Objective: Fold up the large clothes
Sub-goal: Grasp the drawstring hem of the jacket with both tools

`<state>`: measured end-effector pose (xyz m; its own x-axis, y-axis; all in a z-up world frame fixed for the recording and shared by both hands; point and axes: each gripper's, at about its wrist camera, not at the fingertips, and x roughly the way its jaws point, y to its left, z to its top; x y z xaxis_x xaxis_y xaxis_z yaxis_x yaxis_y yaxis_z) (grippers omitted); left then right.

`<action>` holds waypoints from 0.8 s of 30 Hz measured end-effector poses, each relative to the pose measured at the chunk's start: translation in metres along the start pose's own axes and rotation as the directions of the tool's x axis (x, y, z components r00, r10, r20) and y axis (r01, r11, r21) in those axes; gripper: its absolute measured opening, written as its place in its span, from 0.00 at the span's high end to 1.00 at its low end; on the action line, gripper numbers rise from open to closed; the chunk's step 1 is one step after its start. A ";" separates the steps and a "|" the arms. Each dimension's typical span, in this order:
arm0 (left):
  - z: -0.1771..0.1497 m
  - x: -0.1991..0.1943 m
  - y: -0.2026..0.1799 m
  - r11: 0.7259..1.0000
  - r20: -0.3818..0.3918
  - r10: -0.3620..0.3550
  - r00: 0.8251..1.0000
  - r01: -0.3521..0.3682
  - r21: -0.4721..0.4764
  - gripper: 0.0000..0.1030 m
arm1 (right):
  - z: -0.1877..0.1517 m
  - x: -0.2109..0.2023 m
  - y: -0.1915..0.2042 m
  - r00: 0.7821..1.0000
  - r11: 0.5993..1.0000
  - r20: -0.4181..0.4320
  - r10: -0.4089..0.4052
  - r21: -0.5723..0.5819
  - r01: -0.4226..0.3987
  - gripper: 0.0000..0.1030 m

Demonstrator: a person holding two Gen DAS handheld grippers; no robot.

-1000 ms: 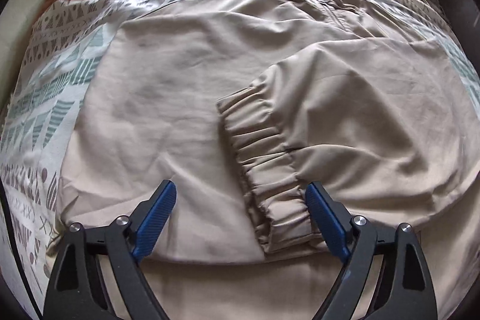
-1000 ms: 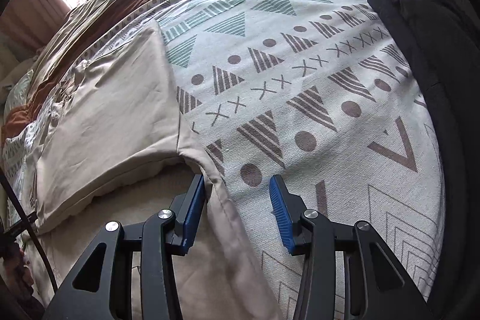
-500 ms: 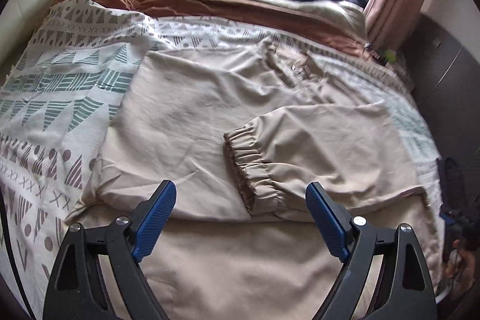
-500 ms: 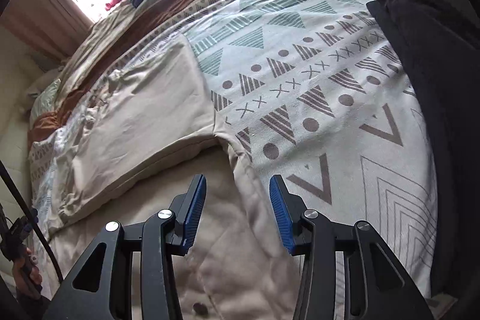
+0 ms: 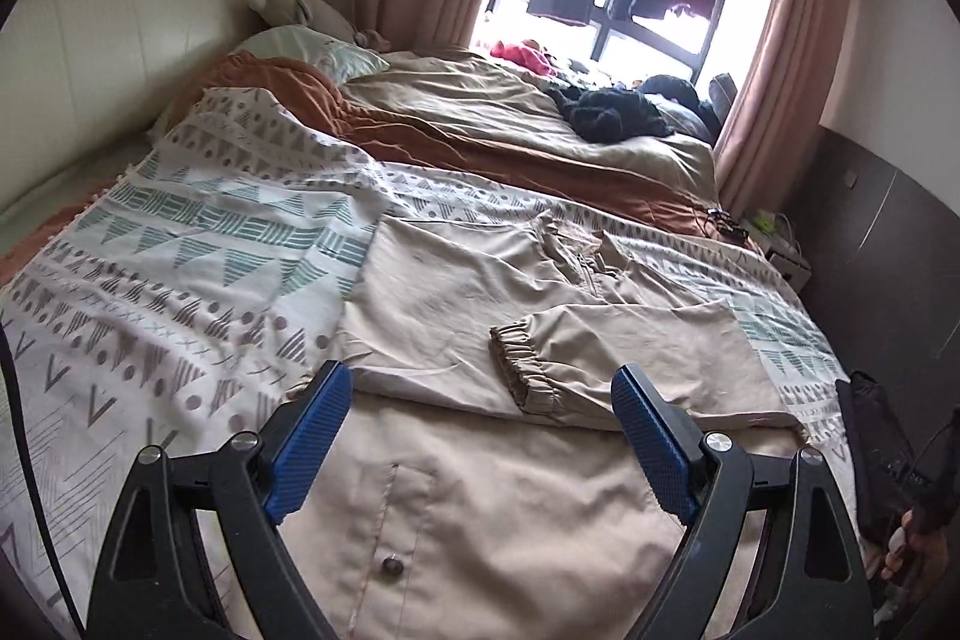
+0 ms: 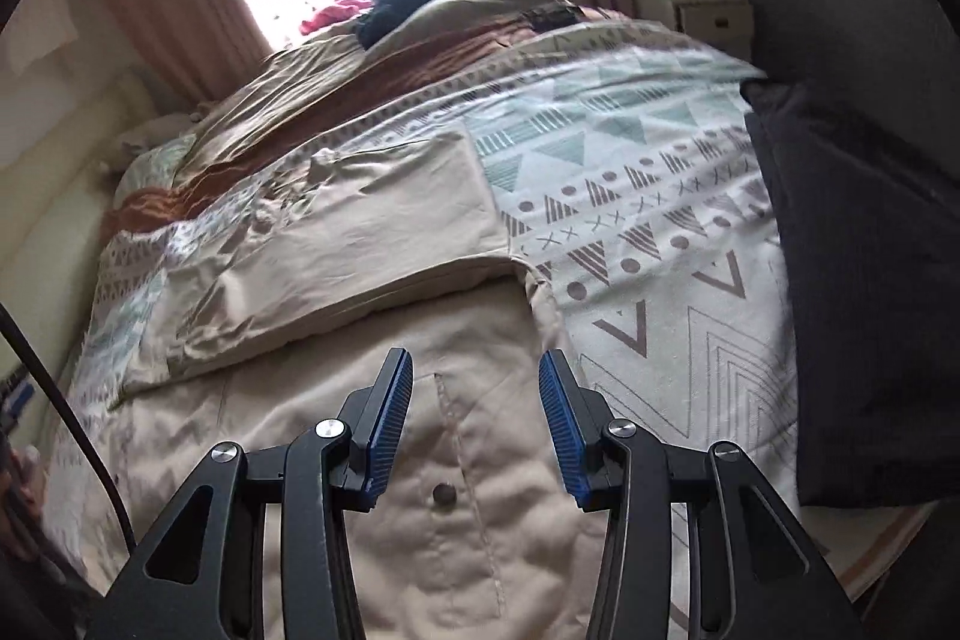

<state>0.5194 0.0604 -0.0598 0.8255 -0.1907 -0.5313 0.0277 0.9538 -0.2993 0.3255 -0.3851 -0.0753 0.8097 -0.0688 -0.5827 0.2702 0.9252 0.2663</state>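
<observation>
**Both grippers empty above jacket**

Left wrist: left gripper [image 5: 474, 436] spread wide, nothing held. Beige jacket [image 5: 510, 292] flat on patterned bedspread [image 5: 180, 268], elastic cuff [image 5: 519, 364] folded across.

Right wrist: right gripper [image 6: 476, 424] part open, empty, over jacket [image 6: 372, 232] hem near snap button [image 6: 444, 493].

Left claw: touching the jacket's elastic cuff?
Apart. In the left wrist view the left claw is open and empty, and the elastic cuff lies flat on the jacket beyond its fingertips.

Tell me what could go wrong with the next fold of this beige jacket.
The folded sleeve lies loose on the jacket, so lifting the hem may slide it off. The hem reaches the bed's near edge and could slip down. Both grippers, left and right, are open, holding nothing.
</observation>
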 end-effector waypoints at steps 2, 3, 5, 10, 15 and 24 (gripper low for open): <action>-0.004 -0.015 0.007 1.000 0.007 0.007 1.000 -0.007 -0.011 0.13 | -0.010 -0.010 0.005 1.000 0.998 -0.003 -0.021 -0.061 0.021 0.60; -0.006 -0.023 0.011 1.000 0.013 0.021 1.000 -0.021 -0.009 0.13 | -0.014 -0.015 0.007 1.000 0.996 0.000 -0.021 -0.087 0.021 0.60; -0.012 -0.038 0.017 0.999 0.025 0.039 0.999 -0.039 0.000 0.13 | -0.024 -0.029 0.010 1.000 0.991 0.023 -0.001 -0.133 0.004 0.60; -0.029 -0.071 0.035 0.999 0.044 0.044 0.998 -0.044 -0.007 0.13 | -0.046 -0.051 0.003 0.996 0.982 0.088 0.014 -0.189 0.003 0.60; -0.051 -0.095 0.046 0.997 0.033 0.072 0.997 -0.072 0.014 0.12 | -0.065 -0.068 -0.004 0.993 0.980 0.111 -0.036 -0.193 0.057 0.60; -0.103 -0.111 0.079 0.994 -0.040 0.091 0.995 -0.093 -0.059 0.11 | -0.098 -0.081 -0.023 0.998 0.995 0.063 0.013 -0.097 -0.006 0.46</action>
<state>0.3715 0.1330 -0.1058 0.8016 -0.1120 -0.5873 -0.0826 0.9521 -0.2944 0.2022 -0.3646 -0.1094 0.8442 -0.0806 -0.5299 0.2133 0.9574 0.1944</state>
